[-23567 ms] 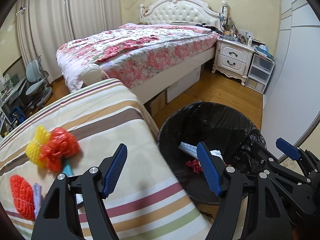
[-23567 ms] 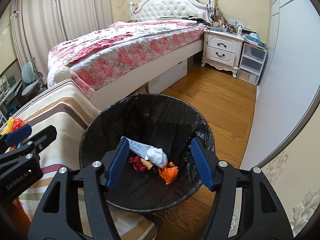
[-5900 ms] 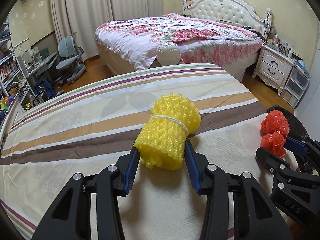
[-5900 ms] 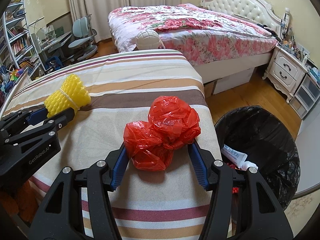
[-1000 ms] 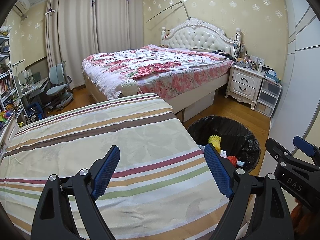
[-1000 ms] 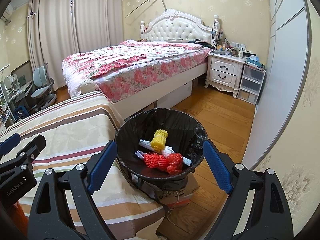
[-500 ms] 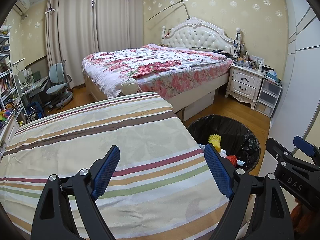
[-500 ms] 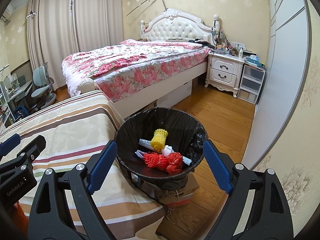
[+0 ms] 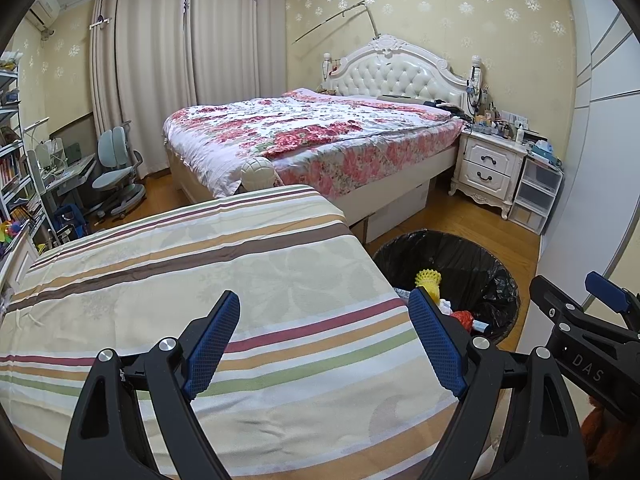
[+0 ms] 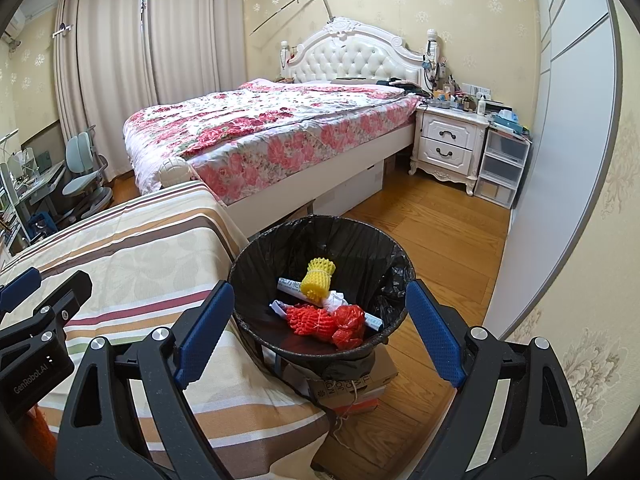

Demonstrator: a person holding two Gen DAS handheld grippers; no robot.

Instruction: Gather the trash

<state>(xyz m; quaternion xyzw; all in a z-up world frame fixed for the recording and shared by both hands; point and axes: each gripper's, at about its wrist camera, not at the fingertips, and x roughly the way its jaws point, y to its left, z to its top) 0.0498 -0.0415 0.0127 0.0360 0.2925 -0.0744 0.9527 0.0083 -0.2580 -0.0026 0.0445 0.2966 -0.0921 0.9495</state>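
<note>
A round bin with a black liner (image 10: 276, 256) stands on the floor beside the striped cloth surface (image 10: 152, 264). Inside lie a yellow foam net roll (image 10: 318, 274), a red foam net (image 10: 308, 320), a red plastic bag (image 10: 350, 326) and white wrappers (image 10: 334, 300). The bin also shows in the left wrist view (image 9: 472, 256), with the yellow roll (image 9: 428, 280). My right gripper (image 10: 320, 328) is open and empty, held above the bin. My left gripper (image 9: 326, 338) is open and empty above the striped cloth (image 9: 200, 264).
A floral bed (image 9: 312, 136) stands behind. A white nightstand (image 10: 450, 144) and plastic drawers (image 10: 500, 168) are at the right wall. A cardboard box (image 10: 352, 388) sits under the bin. A desk chair (image 9: 116, 172) is far left. The floor is wood (image 10: 432, 232).
Nothing has visibly changed over the last second. Earlier, the grippers held the yellow roll and the red bag on the cloth; both now lie in the bin.
</note>
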